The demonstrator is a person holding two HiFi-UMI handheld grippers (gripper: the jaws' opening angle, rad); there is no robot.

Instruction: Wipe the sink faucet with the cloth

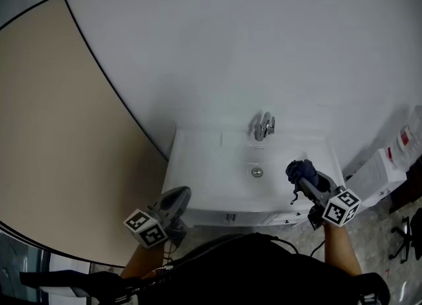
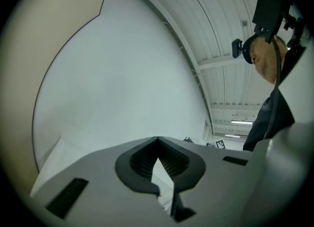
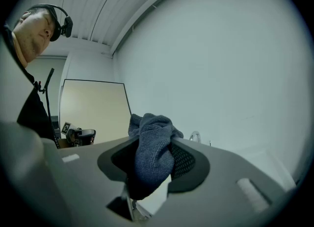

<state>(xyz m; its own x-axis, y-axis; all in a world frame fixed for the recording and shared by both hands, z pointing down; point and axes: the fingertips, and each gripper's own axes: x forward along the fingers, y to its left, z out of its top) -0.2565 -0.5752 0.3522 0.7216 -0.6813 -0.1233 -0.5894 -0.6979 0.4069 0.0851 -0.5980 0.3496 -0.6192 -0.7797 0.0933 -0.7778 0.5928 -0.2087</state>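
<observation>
While our right gripper [image 1: 311, 182] pinches the crumpled dark blue cloth [image 3: 153, 147] above the near right side of the white sink [image 1: 204, 178], apart from the chrome faucet [image 1: 264, 126] at its far edge, our left gripper [image 2: 157, 141] is pressed together, empty, at the near left corner.

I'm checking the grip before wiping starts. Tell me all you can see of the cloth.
The cloth is dark blue-grey, terry-like in weave, bunched into a crumpled wad. The right gripper has its jaws shut on it; a tuft sticks out past the jaw tips and a fold hangs between them. In the head view it is over the sink, front right, apart from the faucet.
</observation>
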